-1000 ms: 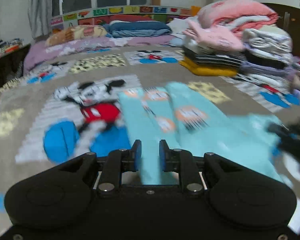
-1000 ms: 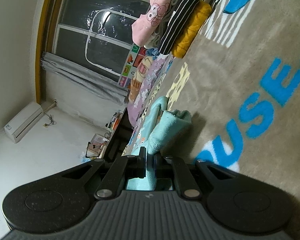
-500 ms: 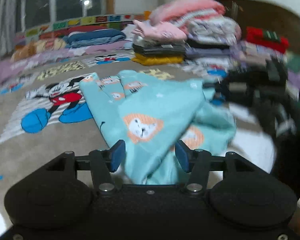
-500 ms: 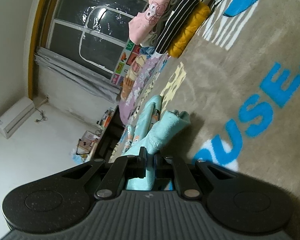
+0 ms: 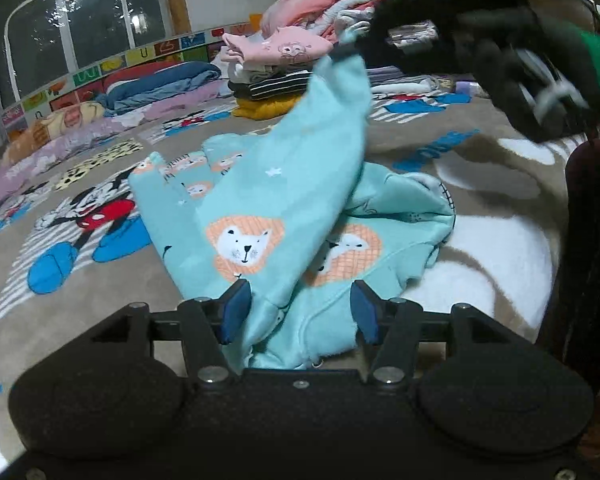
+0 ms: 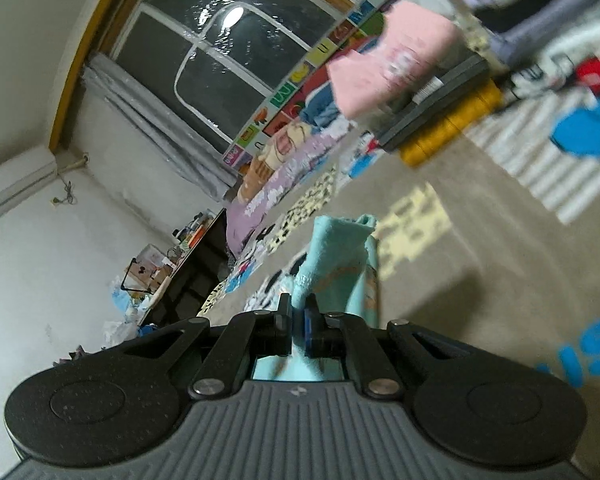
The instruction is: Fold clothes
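Note:
A light-blue child's garment with orange lion prints [image 5: 284, 216] lies partly bunched on the Mickey Mouse blanket [image 5: 60, 240]. My left gripper [image 5: 300, 312] is open, its blue-padded fingers apart on either side of the garment's near edge. My right gripper [image 6: 298, 326] is shut on a corner of the light-blue garment [image 6: 336, 256] and holds it up above the blanket. In the left wrist view the right gripper [image 5: 352, 46] is at the upper right, with the cloth hanging stretched from it.
A stack of folded clothes [image 5: 284, 72] stands at the back, with a pink top on it and a yellow piece at the bottom. Pillows and rolled bedding [image 5: 156, 84] lie along the window. A dark-sleeved arm [image 5: 592, 248] is at the right.
My left gripper has opened and let go of the garment. My right gripper has lifted its corner higher and swung it over toward the far side, so the cloth now hangs stretched.

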A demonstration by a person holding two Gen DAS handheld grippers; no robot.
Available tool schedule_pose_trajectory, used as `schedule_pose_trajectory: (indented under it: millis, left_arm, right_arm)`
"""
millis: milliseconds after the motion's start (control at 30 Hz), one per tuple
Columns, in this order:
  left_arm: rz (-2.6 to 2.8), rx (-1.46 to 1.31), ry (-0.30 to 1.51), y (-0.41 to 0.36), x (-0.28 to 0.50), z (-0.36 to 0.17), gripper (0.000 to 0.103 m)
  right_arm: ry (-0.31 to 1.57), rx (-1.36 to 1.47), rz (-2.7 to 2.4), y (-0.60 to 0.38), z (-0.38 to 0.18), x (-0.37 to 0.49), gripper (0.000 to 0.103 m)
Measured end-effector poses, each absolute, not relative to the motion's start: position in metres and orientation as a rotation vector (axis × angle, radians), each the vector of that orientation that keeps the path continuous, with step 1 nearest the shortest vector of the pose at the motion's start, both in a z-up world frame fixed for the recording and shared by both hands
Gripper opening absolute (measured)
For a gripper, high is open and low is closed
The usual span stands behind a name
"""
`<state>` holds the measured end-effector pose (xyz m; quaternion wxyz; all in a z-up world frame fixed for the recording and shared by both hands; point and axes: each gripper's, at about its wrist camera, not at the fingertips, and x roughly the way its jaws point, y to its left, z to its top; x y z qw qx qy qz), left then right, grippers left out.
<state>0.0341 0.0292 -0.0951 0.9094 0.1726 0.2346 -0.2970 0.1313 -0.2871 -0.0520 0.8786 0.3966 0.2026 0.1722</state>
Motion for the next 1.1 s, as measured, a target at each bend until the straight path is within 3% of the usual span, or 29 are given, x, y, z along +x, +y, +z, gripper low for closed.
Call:
schedule_pose_trajectory:
  millis: [467, 1100]
  left_arm:
    - [-0.678, 0.215, 0.555, 0.047, 0.042, -0.095, 0.054]
    - [-0.778, -0.256, 0.682, 0.097, 0.073, -0.095, 0.055]
  right_arm:
    - [0.507, 0.592, 0.326, -0.218, 0.018, 0.196, 0.007]
    - [0.631, 0.383, 0.296, -0.123, 0.024, 0.27, 0.007]
